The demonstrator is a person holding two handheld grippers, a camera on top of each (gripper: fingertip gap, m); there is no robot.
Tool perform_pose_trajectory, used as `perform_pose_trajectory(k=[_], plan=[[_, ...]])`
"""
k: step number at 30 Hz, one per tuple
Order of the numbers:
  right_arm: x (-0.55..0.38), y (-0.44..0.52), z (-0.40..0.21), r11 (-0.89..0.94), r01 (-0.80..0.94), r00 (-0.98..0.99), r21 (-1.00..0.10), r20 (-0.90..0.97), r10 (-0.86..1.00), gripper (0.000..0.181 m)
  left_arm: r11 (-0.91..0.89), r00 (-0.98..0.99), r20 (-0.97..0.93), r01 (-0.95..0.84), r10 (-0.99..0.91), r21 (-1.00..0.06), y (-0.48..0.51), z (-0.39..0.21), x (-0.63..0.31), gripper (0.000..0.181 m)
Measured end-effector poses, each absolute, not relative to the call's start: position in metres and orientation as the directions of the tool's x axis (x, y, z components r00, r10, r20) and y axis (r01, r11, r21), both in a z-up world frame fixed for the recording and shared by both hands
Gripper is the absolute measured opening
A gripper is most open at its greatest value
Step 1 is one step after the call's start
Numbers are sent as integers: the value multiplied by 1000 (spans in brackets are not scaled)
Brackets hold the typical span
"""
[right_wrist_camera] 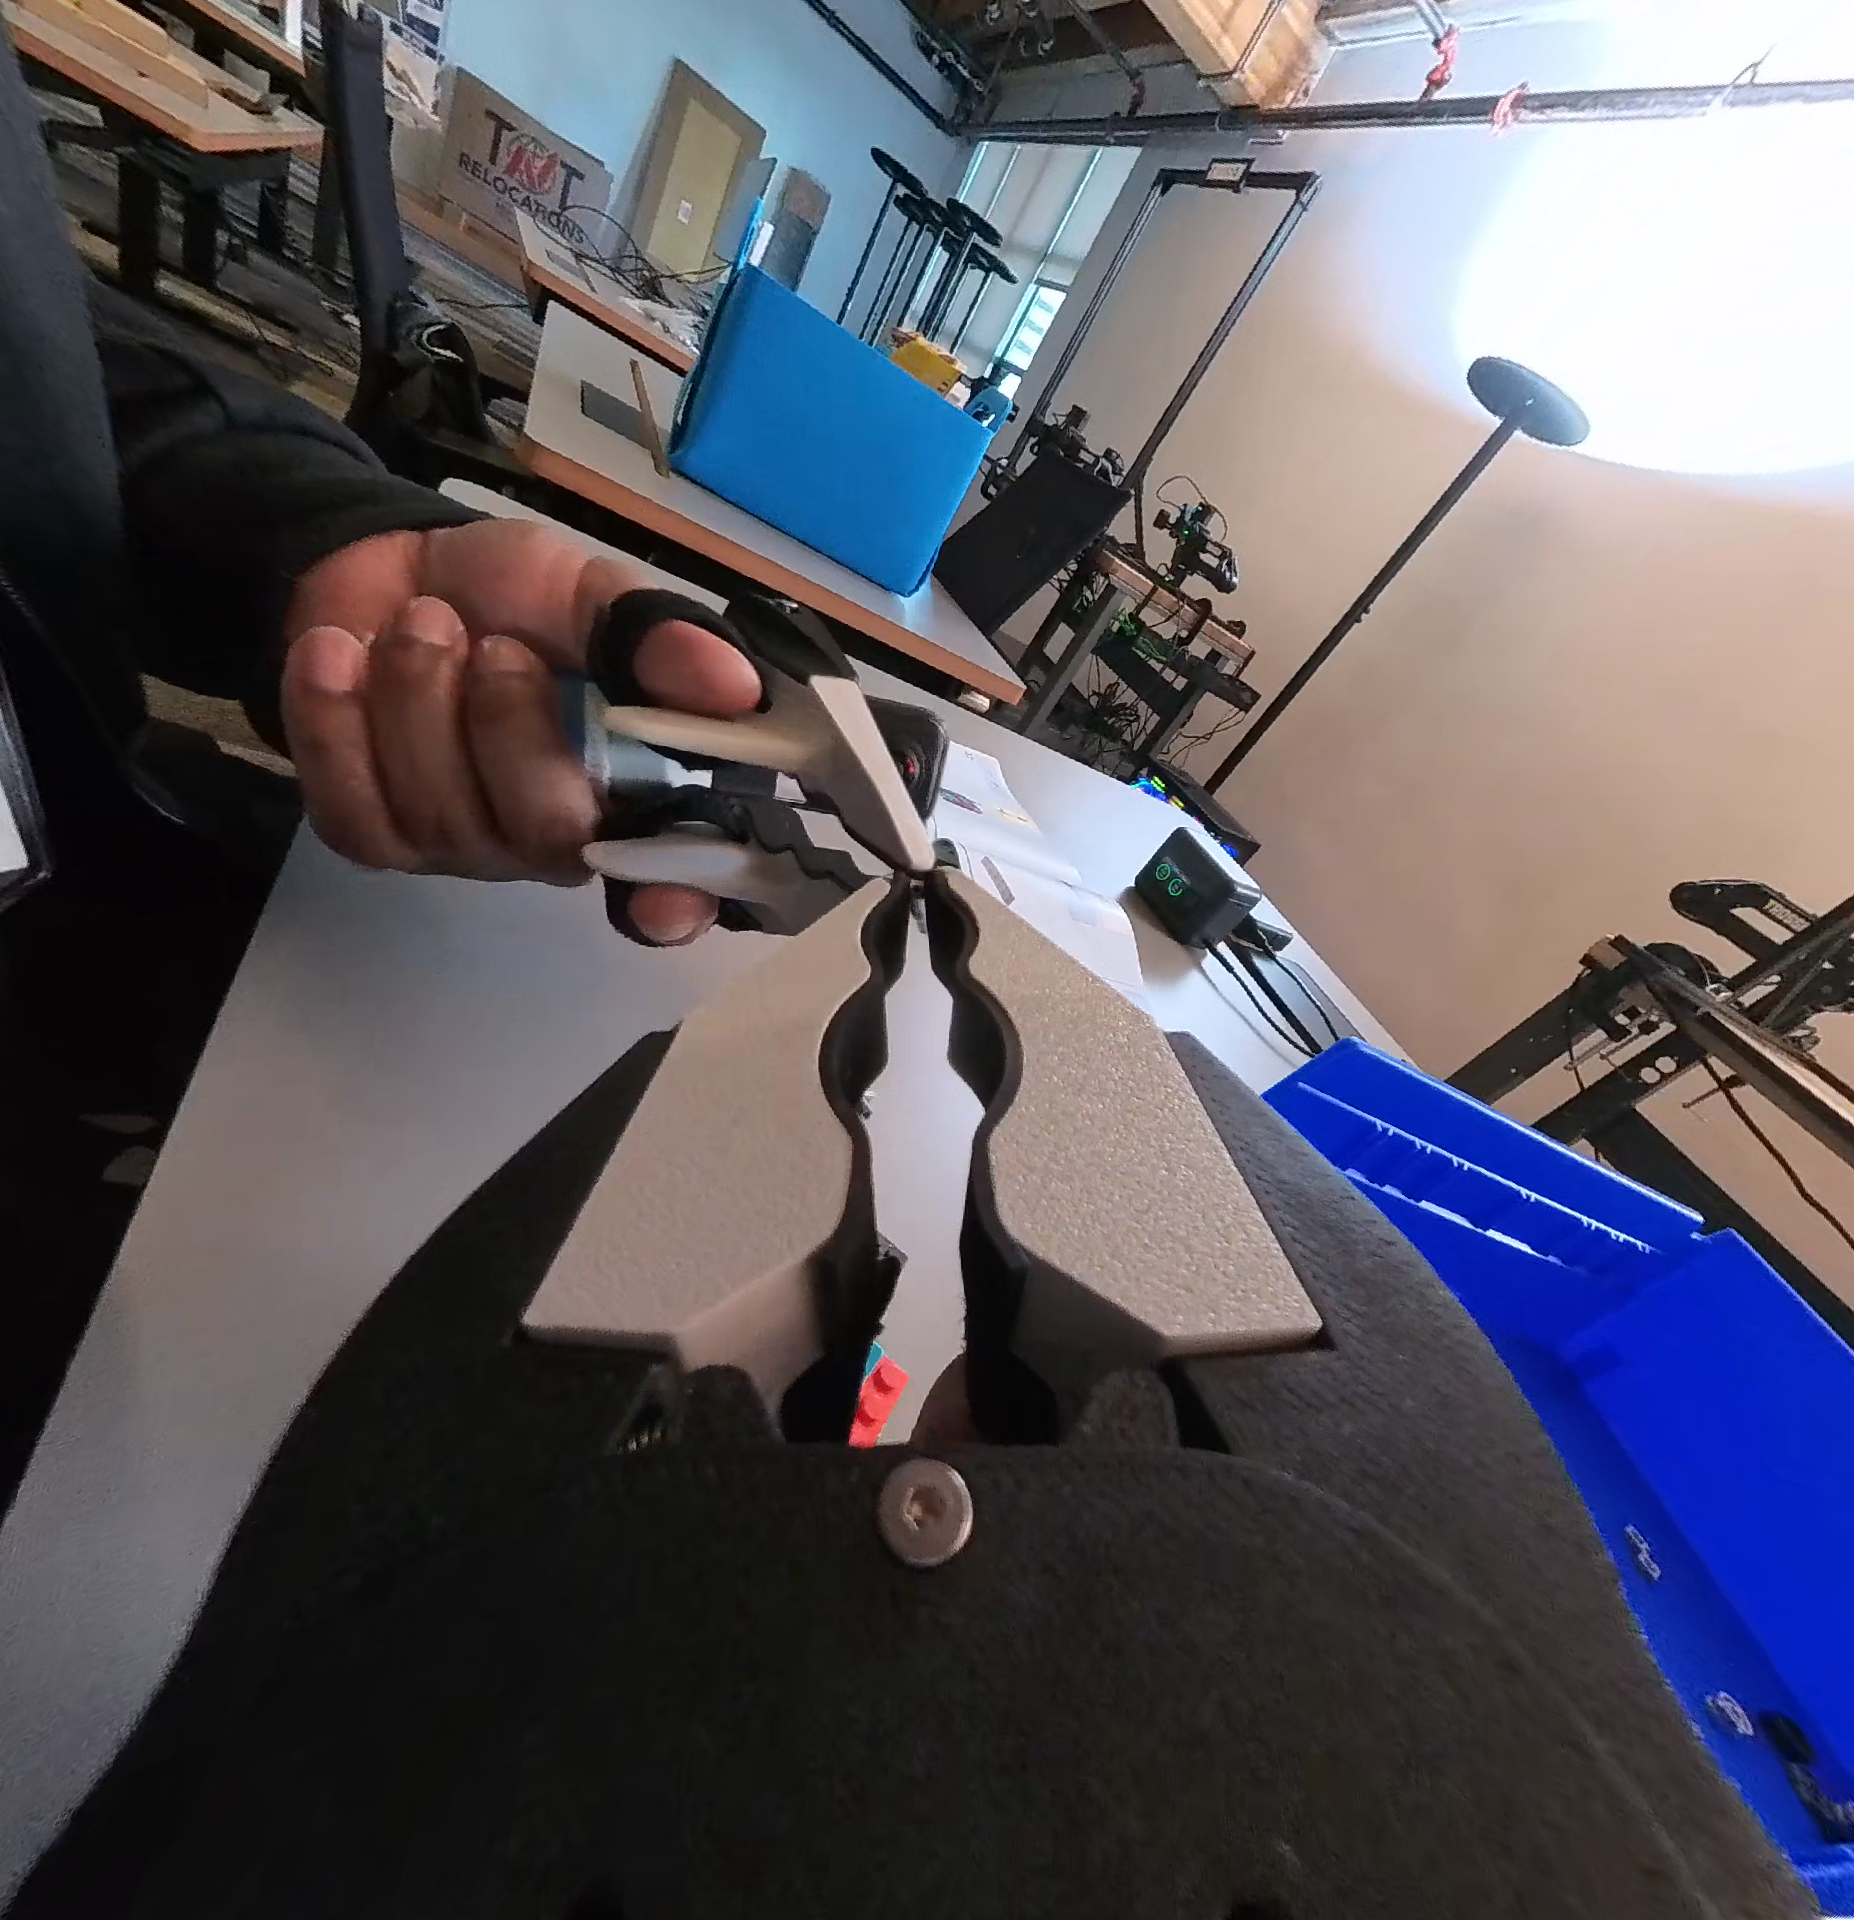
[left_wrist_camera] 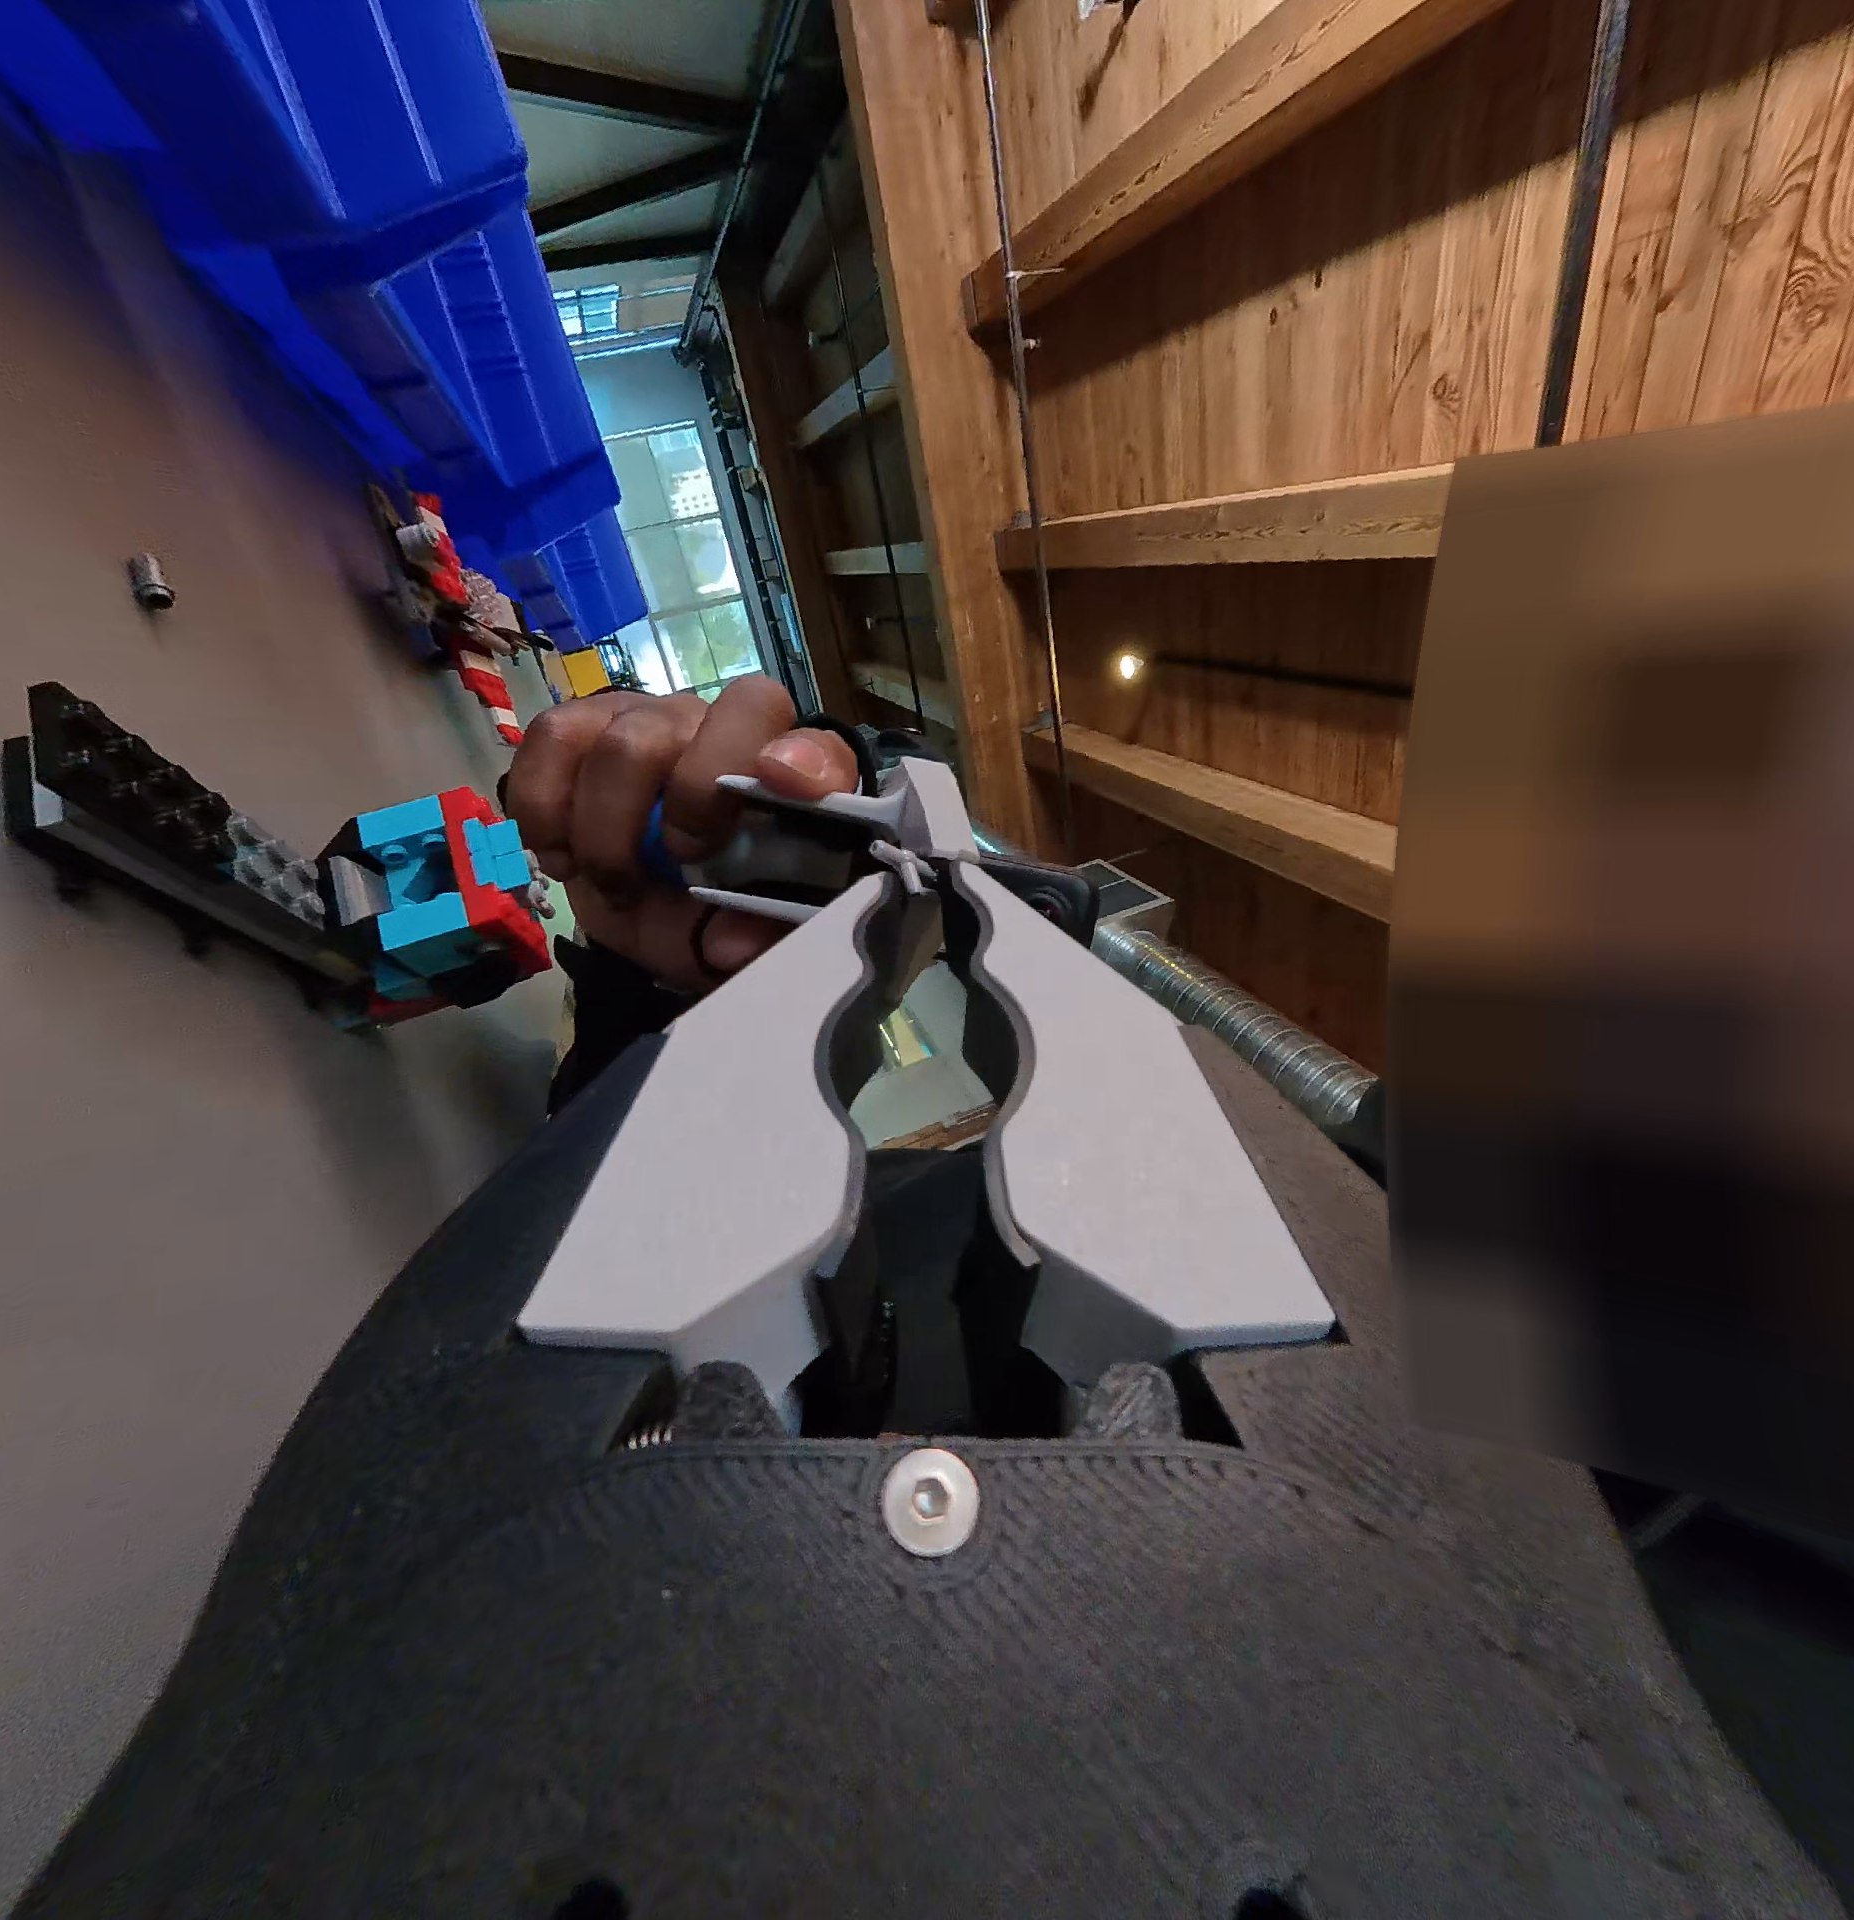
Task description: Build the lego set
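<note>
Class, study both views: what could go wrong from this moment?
1. The grey piece is pinched only at the very tips where the left gripper and right gripper meet, above the table. It could slip or twist.
2. If dropped, it may bounce away from the model.

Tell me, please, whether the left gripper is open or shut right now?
Shut: in the left wrist view, the left gripper has its fingers closed on a small light-grey piece at the tips.

Wooden plank wall [left_wrist_camera: 1318,312] with shelves, beige wall [right_wrist_camera: 1525,727], grey tables [right_wrist_camera: 798,561], floor lamp [right_wrist_camera: 1525,400], bright windows [left_wrist_camera: 684,540].
</note>
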State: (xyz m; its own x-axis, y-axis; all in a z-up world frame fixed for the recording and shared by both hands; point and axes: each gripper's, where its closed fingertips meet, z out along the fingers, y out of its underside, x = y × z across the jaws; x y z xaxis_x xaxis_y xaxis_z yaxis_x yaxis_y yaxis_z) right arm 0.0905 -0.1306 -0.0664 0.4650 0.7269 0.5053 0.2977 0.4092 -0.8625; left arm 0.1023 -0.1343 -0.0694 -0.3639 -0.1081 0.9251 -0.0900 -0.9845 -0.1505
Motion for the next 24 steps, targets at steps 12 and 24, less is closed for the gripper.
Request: perform_pose_trajectory(k=[12, 24], plan=[[90, -130, -66, 432, 291, 470, -854, 521, 713, 4, -978, -340, 922, -29, -186, -208, -129, -70, 102, 4], [94, -133, -61, 372, 225, 467, -901, 434, 770, 23, -666, -128, 673, -98, -729, -740, -129, -69, 97, 3]])
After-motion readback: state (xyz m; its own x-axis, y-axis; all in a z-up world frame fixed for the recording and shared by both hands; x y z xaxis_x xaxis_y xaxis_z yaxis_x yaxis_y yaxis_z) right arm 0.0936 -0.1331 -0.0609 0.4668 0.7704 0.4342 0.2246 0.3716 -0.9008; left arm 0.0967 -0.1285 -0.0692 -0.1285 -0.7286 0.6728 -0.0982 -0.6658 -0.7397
